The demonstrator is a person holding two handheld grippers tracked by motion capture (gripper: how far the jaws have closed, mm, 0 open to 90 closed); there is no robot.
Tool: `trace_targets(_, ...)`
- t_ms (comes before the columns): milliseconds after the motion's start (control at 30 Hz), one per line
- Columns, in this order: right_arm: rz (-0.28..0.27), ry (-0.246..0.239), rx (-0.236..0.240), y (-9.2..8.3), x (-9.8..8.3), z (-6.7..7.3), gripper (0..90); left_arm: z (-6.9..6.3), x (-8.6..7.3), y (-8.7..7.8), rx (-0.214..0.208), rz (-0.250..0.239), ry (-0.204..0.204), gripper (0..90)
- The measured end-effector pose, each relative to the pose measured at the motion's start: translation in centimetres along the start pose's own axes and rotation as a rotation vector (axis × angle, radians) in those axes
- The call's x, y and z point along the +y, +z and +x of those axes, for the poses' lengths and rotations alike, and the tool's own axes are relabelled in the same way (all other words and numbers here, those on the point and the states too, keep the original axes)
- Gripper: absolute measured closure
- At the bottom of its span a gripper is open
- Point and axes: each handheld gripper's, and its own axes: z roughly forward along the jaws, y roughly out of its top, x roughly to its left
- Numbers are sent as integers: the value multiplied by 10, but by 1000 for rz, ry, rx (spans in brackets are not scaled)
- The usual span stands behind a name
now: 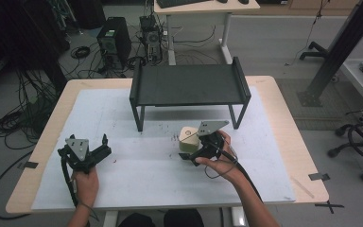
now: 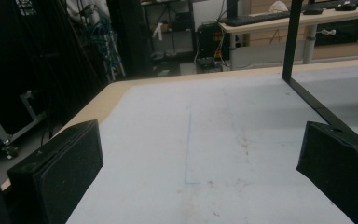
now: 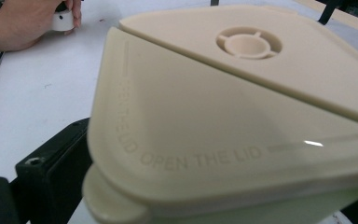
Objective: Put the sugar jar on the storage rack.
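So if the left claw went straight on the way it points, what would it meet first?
Probably nothing soon: the left claw stands open over bare white mat, and the black shelf's leg lies off to the side, though depth is unclear.

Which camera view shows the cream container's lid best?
The right gripper view: the lid is close up, its "OPEN THE LID" lettering readable. The high view shows the container small, at the right gripper.

Right gripper (image 1: pixel 192 152) grips the cream container (image 1: pixel 187 138); left gripper (image 1: pixel 105 144) rests apart.
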Motion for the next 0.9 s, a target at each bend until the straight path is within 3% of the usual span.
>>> trace_targets(900, 1, -3, 7, 2, 1, 1, 23, 0, 0, 0, 0, 0, 4, 2)
